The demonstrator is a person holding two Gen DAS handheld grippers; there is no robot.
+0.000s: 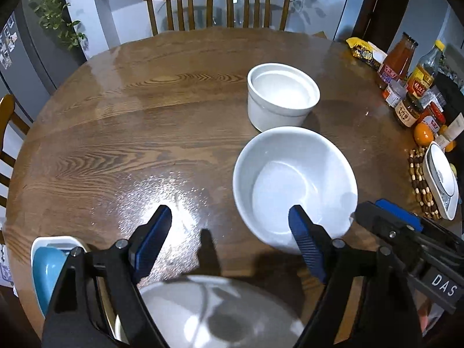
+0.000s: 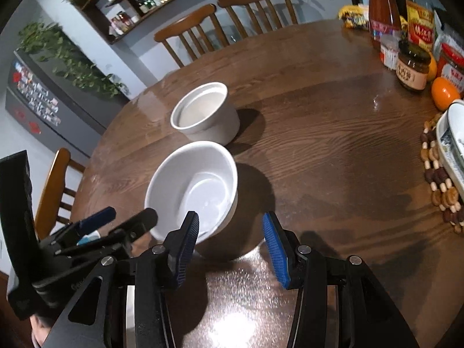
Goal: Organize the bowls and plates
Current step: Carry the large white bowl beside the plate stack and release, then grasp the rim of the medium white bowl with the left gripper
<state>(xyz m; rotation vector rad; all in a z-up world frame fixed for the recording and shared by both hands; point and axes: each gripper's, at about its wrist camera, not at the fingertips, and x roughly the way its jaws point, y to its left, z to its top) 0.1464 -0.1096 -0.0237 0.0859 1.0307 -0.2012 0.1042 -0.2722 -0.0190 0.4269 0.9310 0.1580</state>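
A wide white bowl stands on the round wooden table, with a straight-sided white bowl just behind it. My left gripper is open over bare table left of the wide bowl, its right finger overlapping the bowl's near rim. My right gripper is open at the bowl's near right side; its left pad overlaps the rim, and no pad presses the wall. A white plate lies under the left gripper. A blue bowl sits in a white dish at the near left edge.
Sauce bottles, jars, an orange and a snack packet crowd the table's right side. A patterned dish rests on a beaded trivet. Wooden chairs stand behind and to the left.
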